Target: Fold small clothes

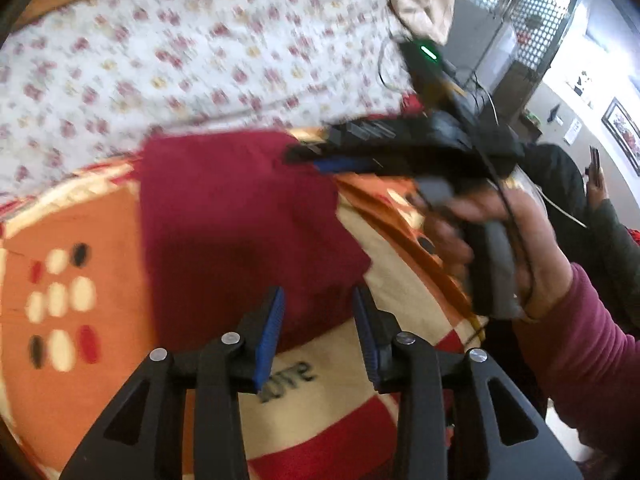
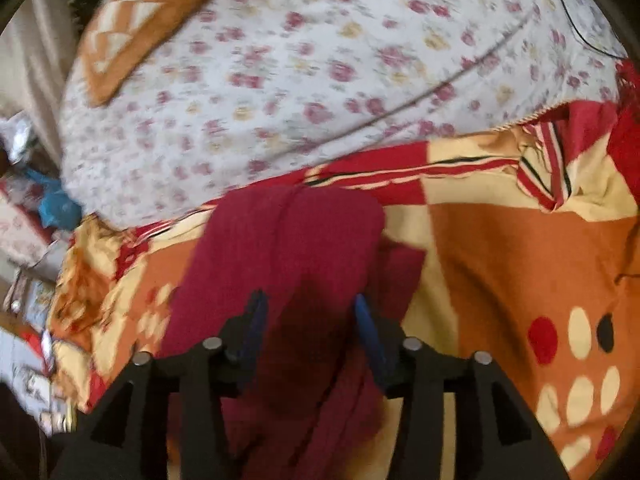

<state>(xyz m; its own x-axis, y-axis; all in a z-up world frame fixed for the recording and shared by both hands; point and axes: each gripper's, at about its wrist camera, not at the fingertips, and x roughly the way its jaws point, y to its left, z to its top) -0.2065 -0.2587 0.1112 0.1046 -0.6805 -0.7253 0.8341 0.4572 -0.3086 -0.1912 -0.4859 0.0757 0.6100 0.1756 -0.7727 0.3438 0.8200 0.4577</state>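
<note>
A dark red knit garment lies on an orange, cream and red patterned blanket on the bed. My left gripper is open over the garment's near edge, nothing between its blue pads. In the left wrist view my right gripper reaches in from the right, held by a hand, its tips at the garment's far right corner. In the right wrist view the garment is folded or bunched, and my right gripper stands open over it. Both views are motion-blurred.
A white floral bedsheet covers the bed beyond the blanket. An orange and white cushion lies at the far left. A black cable runs at the sheet's right. Clutter sits beside the bed. Another person stands at right.
</note>
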